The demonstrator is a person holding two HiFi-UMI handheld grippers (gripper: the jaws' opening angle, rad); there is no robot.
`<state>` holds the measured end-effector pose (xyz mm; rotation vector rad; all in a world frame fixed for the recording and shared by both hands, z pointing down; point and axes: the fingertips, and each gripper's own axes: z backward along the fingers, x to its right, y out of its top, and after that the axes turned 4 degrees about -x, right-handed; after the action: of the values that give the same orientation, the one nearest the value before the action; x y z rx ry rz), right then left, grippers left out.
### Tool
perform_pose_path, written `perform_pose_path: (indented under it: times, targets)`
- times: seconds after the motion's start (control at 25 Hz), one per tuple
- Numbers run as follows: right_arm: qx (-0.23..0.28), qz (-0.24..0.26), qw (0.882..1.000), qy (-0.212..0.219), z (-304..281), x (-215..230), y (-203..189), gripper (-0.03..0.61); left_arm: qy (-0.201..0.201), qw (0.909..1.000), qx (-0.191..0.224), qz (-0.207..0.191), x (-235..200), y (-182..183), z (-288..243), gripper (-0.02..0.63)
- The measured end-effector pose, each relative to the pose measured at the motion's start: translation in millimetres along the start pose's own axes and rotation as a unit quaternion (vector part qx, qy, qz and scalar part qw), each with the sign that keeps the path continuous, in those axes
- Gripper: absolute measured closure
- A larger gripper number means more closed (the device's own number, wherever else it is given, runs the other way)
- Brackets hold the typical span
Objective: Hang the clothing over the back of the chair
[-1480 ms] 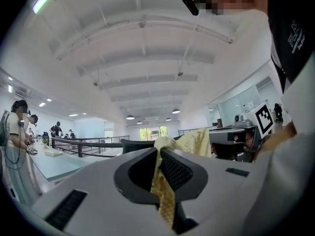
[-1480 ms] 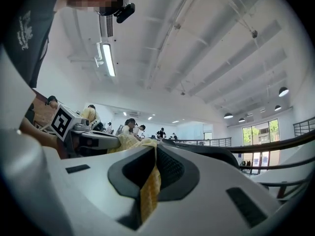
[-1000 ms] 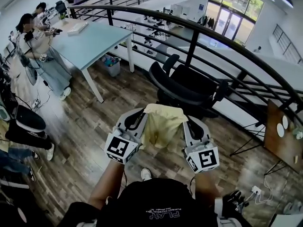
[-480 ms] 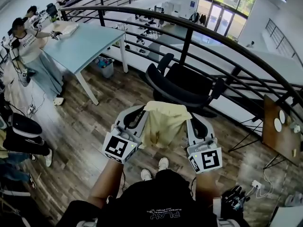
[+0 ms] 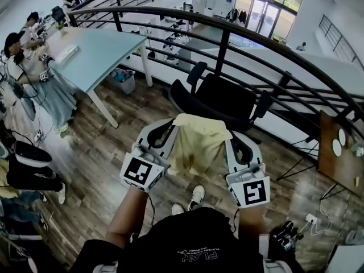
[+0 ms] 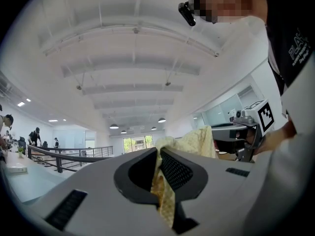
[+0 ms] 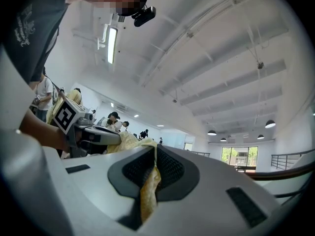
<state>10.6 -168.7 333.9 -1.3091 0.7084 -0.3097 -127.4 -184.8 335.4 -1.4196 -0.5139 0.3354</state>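
Observation:
A pale yellow garment [image 5: 196,142] hangs stretched between my two grippers in the head view. My left gripper [image 5: 172,127] is shut on its left top corner and my right gripper [image 5: 228,136] on its right top corner. The cloth droops just in front of the black office chair [image 5: 224,98], whose curved back [image 5: 190,108] lies just beyond the cloth's top edge. In the left gripper view the yellow fabric [image 6: 165,200] is pinched between the jaws of that gripper [image 6: 158,154]. The right gripper view shows the same: cloth [image 7: 147,193] is clamped in the gripper [image 7: 155,154].
A black metal railing [image 5: 273,56] curves behind the chair. A light blue table [image 5: 94,53] with seated people [image 5: 23,47] and a bin [image 5: 122,79] stands at the left. A wooden tabletop [image 5: 338,166] is at the right, and cables and a power strip [image 5: 311,219] lie on the wooden floor.
Both grippers have risen and moved forward together with the garment, so its top edge now reaches the chair's back. Both grips are unchanged.

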Motion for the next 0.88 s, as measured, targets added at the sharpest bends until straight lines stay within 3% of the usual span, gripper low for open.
perform_pose_path:
  times: [0.16,0.4,0.68,0.88]
  targets:
    - [0.003,0.021,1.000,-0.003,-13,12,7,0.551,-0.001,0.9999,0.002,-0.011,-12,4,-18,0.581]
    - [0.022,0.013,1.000,-0.018,-35,35,27,0.551,0.006,0.9991,-0.002,-0.041,-29,17,-46,0.581]
    - [0.014,0.045,0.998,-0.035,-58,58,34,0.551,-0.006,0.9970,-0.010,-0.076,-50,27,-77,0.581]
    - [0.003,0.040,0.999,-0.024,-76,76,33,0.551,-0.016,0.9946,-0.015,-0.101,-60,33,-100,0.581]
